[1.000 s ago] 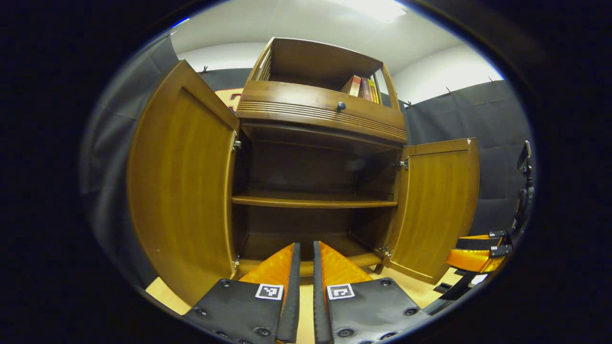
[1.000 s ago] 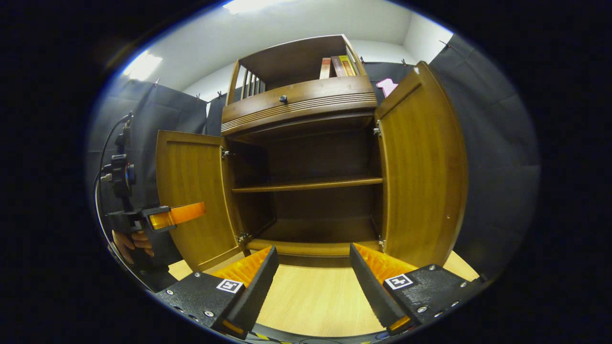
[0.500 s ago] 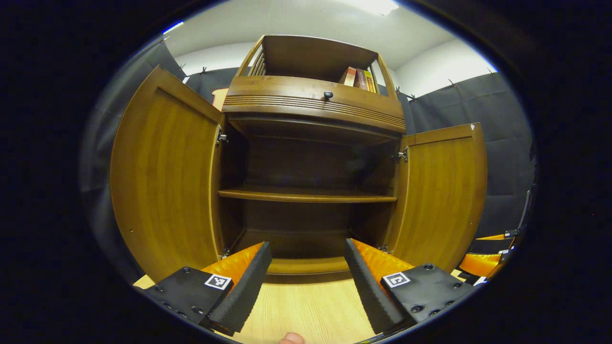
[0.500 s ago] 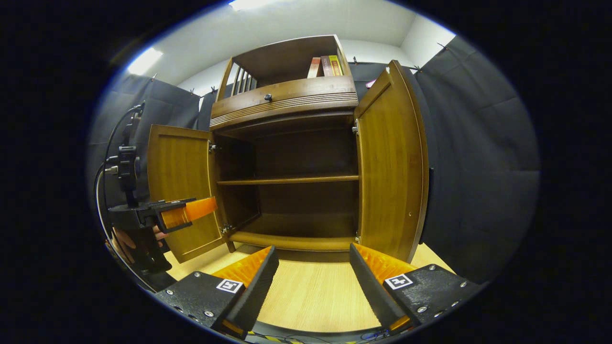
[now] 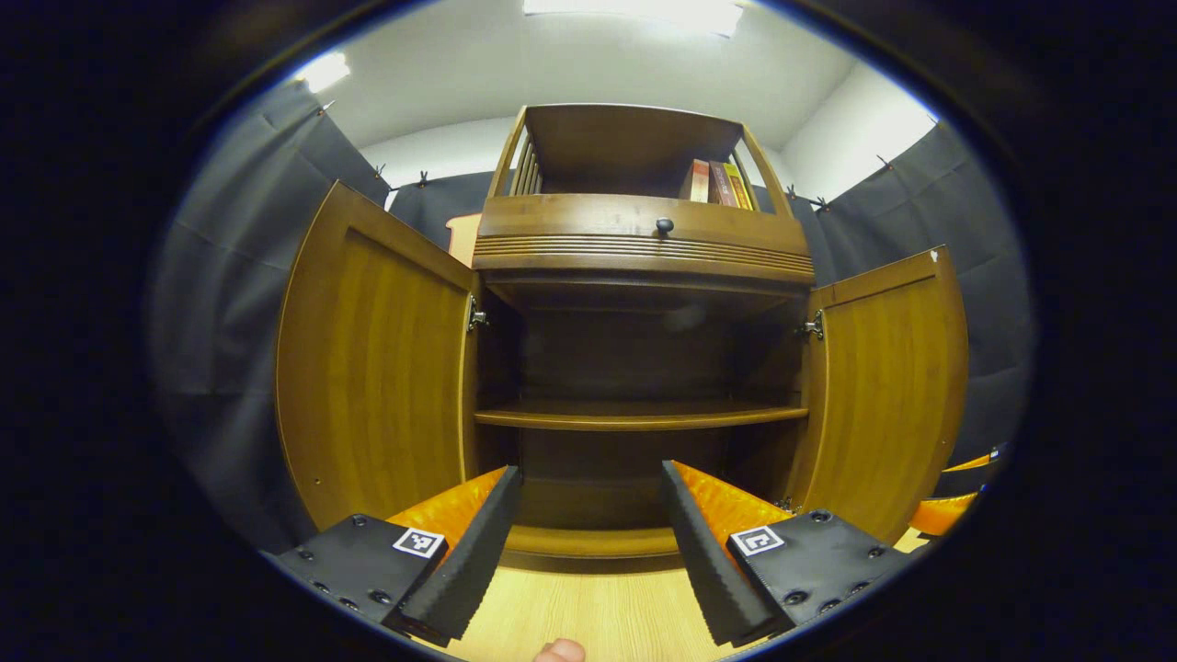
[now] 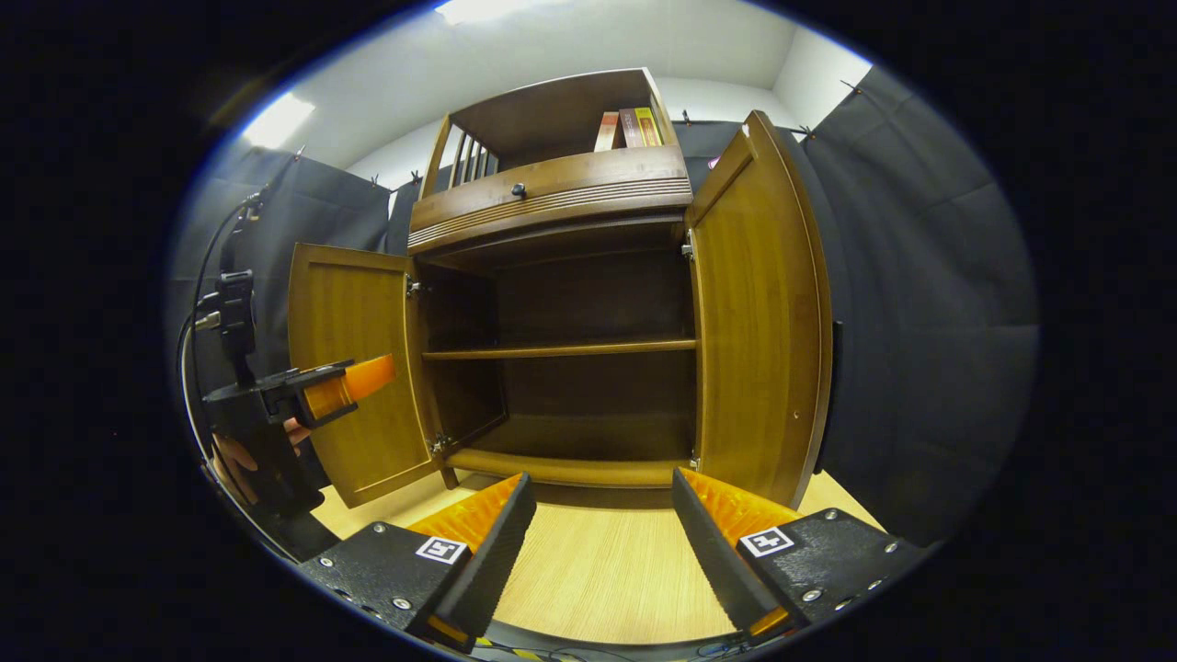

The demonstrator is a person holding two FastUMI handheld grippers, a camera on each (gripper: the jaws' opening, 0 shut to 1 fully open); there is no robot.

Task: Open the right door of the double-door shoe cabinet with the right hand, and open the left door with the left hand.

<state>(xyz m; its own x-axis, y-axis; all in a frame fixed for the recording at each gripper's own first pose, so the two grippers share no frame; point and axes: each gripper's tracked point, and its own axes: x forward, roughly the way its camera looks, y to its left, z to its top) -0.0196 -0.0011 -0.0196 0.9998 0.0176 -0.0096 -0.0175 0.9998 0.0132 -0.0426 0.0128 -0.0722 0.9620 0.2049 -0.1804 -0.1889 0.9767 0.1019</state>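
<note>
The tall brown wooden double-door shoe cabinet (image 5: 644, 267) stands straight ahead of both sets of jaws, on the pale wood floor (image 6: 598, 570). Both of its lower doors are swung wide, so the dark interior and its single wooden shelf (image 5: 639, 416) lie exposed between them; judged from this, the opening asked for looks done.

The left wooden door panel (image 5: 377, 368) hangs to the left of the left gripper's jaws, turned out on its hinges well past square, its inner face toward the camera. The right wooden door panel (image 6: 759, 313) stands above and just right of the right gripper's jaws, likewise folded outward. Each door sits on the side of the hand meant to pull it, which fits the split of work in the task.

The left gripper (image 5: 588, 552) is released, its jaws spread wide with only floor and the cabinet's base between them, touching nothing. The right gripper (image 6: 598, 552) is equally released, holding nothing, low and apart from the cabinet front. Probably both stand off because the doors need no more holding; they rest open on their own hinges.

Above the doors, a drawer front with a small dark round knob (image 5: 664, 224) is closed, and a few upright books (image 5: 717, 182) sit in the open top compartment.
</note>
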